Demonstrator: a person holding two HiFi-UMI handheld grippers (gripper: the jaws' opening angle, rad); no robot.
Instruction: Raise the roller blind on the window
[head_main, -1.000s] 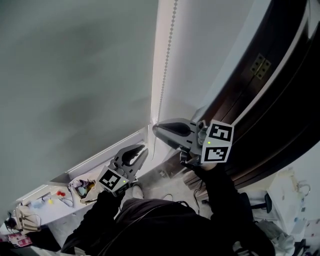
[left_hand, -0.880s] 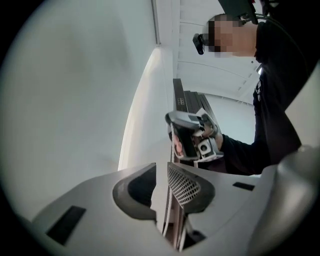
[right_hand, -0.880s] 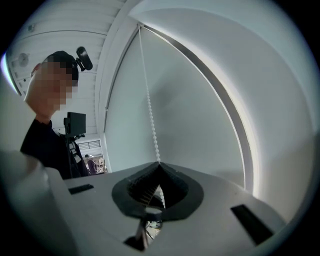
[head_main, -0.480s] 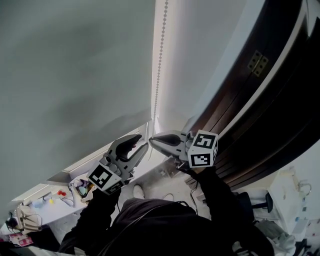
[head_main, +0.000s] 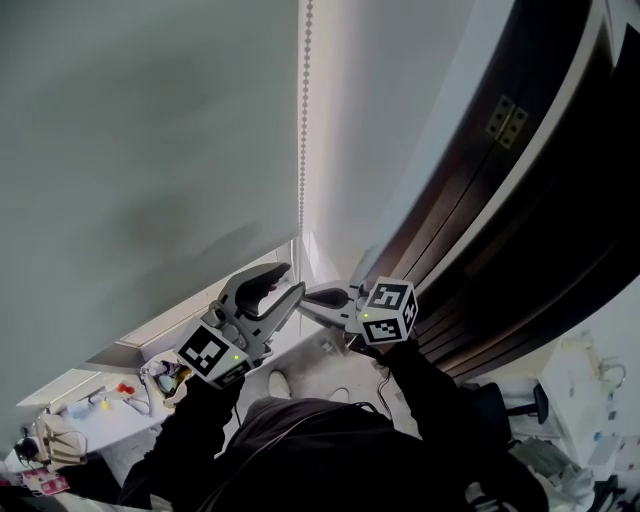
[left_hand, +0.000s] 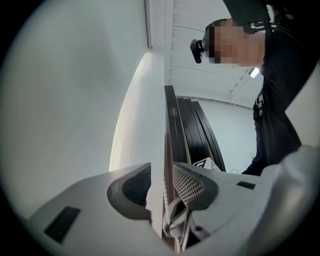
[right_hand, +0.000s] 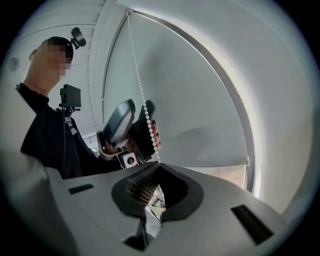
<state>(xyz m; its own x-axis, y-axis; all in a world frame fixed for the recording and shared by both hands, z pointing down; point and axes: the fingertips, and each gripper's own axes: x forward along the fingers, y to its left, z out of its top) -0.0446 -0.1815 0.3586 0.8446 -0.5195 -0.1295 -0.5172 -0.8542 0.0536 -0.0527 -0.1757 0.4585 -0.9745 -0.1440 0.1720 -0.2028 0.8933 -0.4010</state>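
Clamping the bead chain (head_main: 303, 120) in my right gripper (head_main: 312, 294), I've just been opening my left gripper (head_main: 290, 280) with the chain loose between its jaws.

Both arms are up in front of the body in dark sleeves. The left arm (head_main: 190, 425) rises from the lower left, and the right arm (head_main: 432, 385) comes in from the lower right. The left tool (head_main: 291, 280) has just been opening its jaws. They now stand well apart, with the bead chain (head_main: 303, 120) running between them and the pads not clamped on it. Just beside it, almost tip to tip, the right tool (head_main: 310, 294) sits a shade lower, its jaws pressed tight together and pinched on that same chain. Each tool's marker cube faces back toward the head, the left marker cube (head_main: 212, 355) below and left of the right marker cube (head_main: 390, 310).
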